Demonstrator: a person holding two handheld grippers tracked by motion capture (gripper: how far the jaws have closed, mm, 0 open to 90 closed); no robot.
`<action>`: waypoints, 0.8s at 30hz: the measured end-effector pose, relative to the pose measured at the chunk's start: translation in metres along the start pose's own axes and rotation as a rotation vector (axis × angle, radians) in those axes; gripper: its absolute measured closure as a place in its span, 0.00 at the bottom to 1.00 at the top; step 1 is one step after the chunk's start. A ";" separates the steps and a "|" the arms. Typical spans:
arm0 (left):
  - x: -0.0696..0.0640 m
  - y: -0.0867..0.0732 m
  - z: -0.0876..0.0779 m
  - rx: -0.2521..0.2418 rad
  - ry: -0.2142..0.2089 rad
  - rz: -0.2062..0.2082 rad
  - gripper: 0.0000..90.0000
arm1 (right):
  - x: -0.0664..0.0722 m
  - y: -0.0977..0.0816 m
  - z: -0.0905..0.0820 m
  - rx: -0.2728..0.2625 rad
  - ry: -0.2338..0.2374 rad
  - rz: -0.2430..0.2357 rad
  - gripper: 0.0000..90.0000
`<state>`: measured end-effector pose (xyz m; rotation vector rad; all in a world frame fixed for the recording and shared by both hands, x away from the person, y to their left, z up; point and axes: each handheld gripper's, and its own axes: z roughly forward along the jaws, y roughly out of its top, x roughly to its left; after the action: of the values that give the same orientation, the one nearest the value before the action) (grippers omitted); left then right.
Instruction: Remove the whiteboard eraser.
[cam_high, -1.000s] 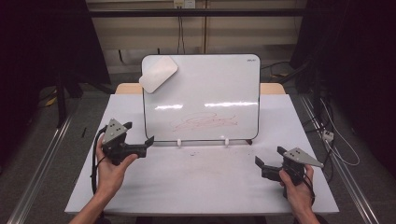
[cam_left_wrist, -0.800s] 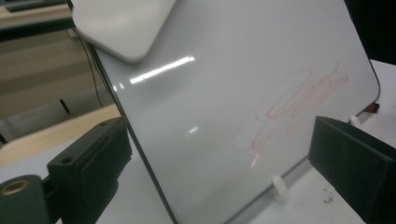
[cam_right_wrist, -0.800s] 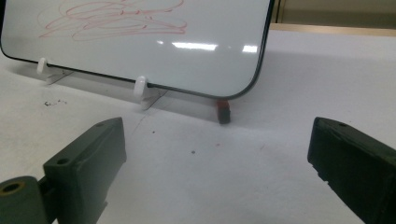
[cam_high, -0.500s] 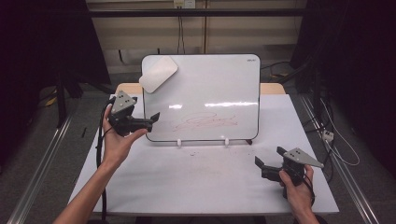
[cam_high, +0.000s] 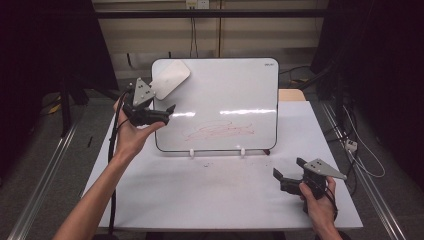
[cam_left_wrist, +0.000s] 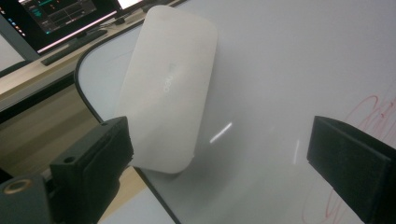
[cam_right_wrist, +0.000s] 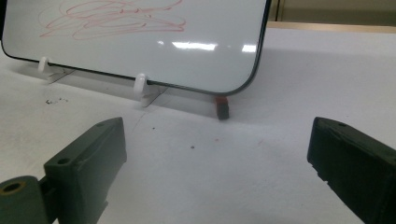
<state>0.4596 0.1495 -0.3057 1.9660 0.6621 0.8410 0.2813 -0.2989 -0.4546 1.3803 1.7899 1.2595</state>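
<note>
Left tool (cam_high: 167, 111) raised at whiteboard's upper left corner; right tool (cam_high: 287, 172) low over counter (cam_high: 210, 200).

Whiteboard (cam_high: 225, 95) propped upright on two white clips (cam_right_wrist: 139, 84) at far half of white counter, red scribble (cam_high: 220, 131) across lower middle. White eraser (cam_high: 170, 79) stuck tilted on board's top left corner, overhanging the edge. Left tool held in left hand (cam_high: 131, 132), lifted off counter, aimed at board just below eraser; jaws wide apart, nothing between them; in left gripper view, eraser (cam_left_wrist: 168, 88) just beyond left jaw, not touching. Right tool held in right hand (cam_high: 317, 197) near counter's near right edge, well apart from board; jaws wide apart, empty. In right gripper view, small dark-and-red object (cam_right_wrist: 222, 106) beneath board's lower corner, identity unclear. Scattered dark specks on counter in front of board.
</note>
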 end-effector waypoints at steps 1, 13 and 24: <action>0.001 0.002 0.001 -0.003 0.002 0.005 0.07 | 0.000 0.000 0.000 0.000 -0.001 0.002 0.05; 0.014 0.013 0.026 -0.005 0.059 0.068 0.12 | 0.006 0.003 0.004 0.007 0.011 -0.018 0.05; 0.019 0.022 0.044 0.047 0.082 0.135 0.17 | 0.005 0.002 0.002 0.007 0.014 -0.015 0.05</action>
<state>0.5081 0.1303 -0.2984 2.0450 0.6063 1.0007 0.2826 -0.2932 -0.4530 1.3626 1.8127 1.2590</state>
